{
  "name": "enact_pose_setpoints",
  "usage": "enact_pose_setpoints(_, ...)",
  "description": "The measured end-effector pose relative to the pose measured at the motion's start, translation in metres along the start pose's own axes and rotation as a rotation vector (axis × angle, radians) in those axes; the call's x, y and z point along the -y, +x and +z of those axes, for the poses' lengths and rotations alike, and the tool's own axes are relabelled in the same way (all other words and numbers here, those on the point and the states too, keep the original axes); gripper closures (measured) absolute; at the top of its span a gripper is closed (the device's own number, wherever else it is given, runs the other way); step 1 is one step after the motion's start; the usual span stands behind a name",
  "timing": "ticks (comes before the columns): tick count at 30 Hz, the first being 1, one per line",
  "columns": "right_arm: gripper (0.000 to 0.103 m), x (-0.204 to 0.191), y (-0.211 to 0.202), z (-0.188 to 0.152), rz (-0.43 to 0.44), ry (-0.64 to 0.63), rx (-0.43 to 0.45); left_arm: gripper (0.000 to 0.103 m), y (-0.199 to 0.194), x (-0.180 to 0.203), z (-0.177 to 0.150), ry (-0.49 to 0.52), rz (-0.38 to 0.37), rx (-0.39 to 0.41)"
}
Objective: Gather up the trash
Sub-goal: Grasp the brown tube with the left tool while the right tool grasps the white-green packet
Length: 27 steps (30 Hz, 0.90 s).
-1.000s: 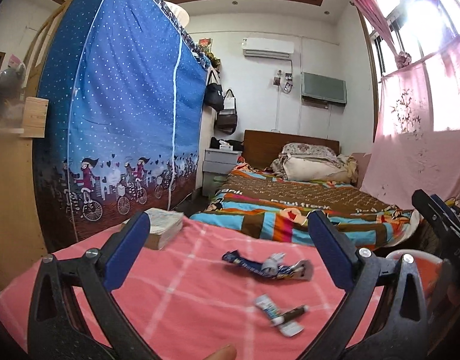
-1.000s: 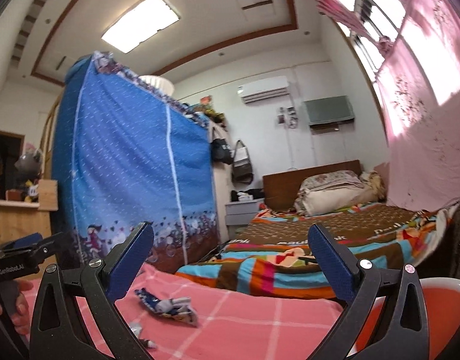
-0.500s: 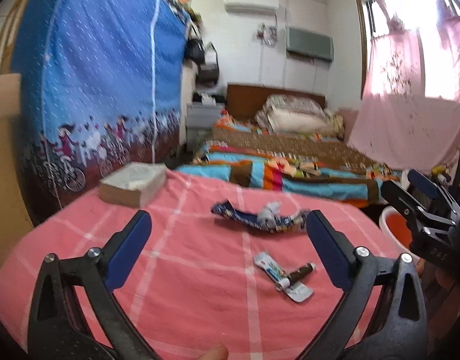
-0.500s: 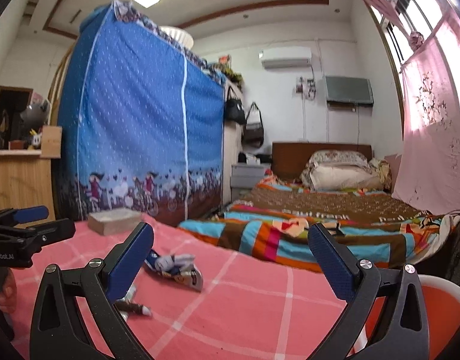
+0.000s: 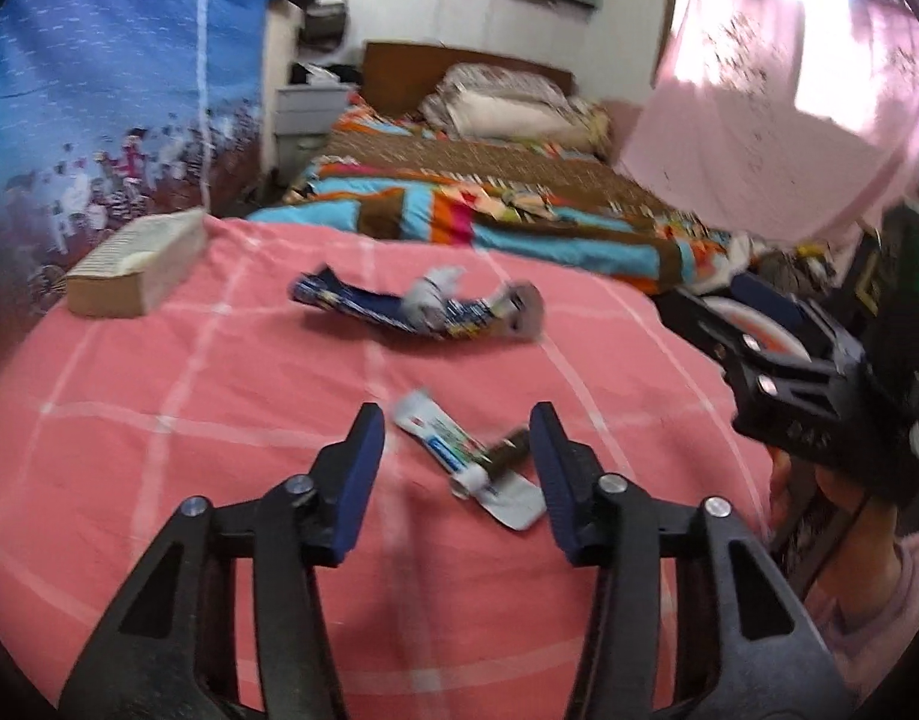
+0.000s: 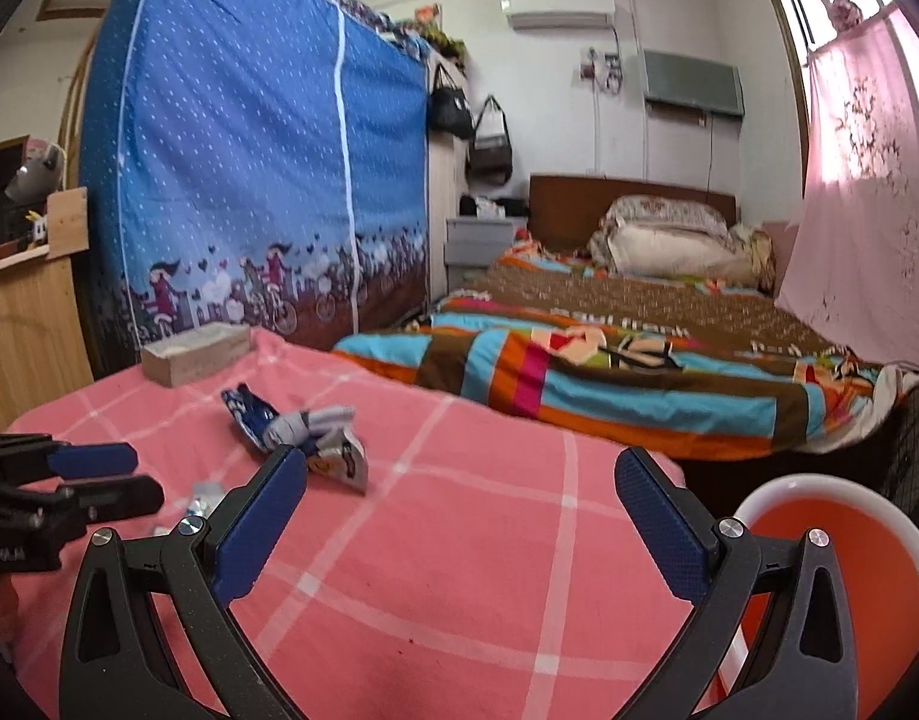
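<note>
Reaching the wide-open left claw (image 5: 453,468) around the little tube (image 5: 459,450), right between its fingers. Next: squeeze, lift, drop into the orange bin (image 6: 843,546) beside the open, empty right claw (image 6: 459,510).

Bed (image 6: 639,330) lay under a striped quilt, headboard to the white wall | blue wardrobe cover (image 6: 249,168) stood left | pink curtain (image 6: 867,180) glowed right | air conditioner (image 6: 558,9) hung high.

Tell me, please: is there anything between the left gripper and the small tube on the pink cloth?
Nothing visible. The left gripper is open, and the small tube lies flat on the pink cloth between its fingers. The blue wrapper lies farther back, out of the way.
</note>
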State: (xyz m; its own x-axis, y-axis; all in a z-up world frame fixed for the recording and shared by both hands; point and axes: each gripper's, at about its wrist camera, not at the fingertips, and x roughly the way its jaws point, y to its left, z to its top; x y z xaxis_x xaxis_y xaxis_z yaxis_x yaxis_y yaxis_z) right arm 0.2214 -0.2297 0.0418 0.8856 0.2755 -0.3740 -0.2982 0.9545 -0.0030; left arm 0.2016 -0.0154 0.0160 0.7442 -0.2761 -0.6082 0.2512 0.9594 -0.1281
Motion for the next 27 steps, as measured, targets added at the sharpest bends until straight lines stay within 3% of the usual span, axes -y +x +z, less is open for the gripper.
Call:
enact_pose_setpoints(5, 0.000, 0.003, 0.003, -0.002, 0.015, 0.010, -0.034, 0.074, 0.019, 0.011, -0.001, 0.047, 0.008, -0.109)
enact_pose_setpoints(15, 0.000, 0.003, 0.010, -0.005, 0.029, 0.018, -0.081, 0.090, 0.010, 0.019, -0.004, 0.077, -0.018, -0.101)
enact_pose_setpoints(20, 0.000, 0.004, 0.016, -0.007, 0.064, 0.036, -0.126, 0.090, -0.005, -0.001, -0.001, -0.014, -0.019, -0.026)
enact_pose_setpoints(27, 0.001, -0.016, 0.024, -0.011, 0.192, 0.046, -0.189, 0.090, -0.016, -0.041, -0.010, -0.181, 0.066, -0.016)
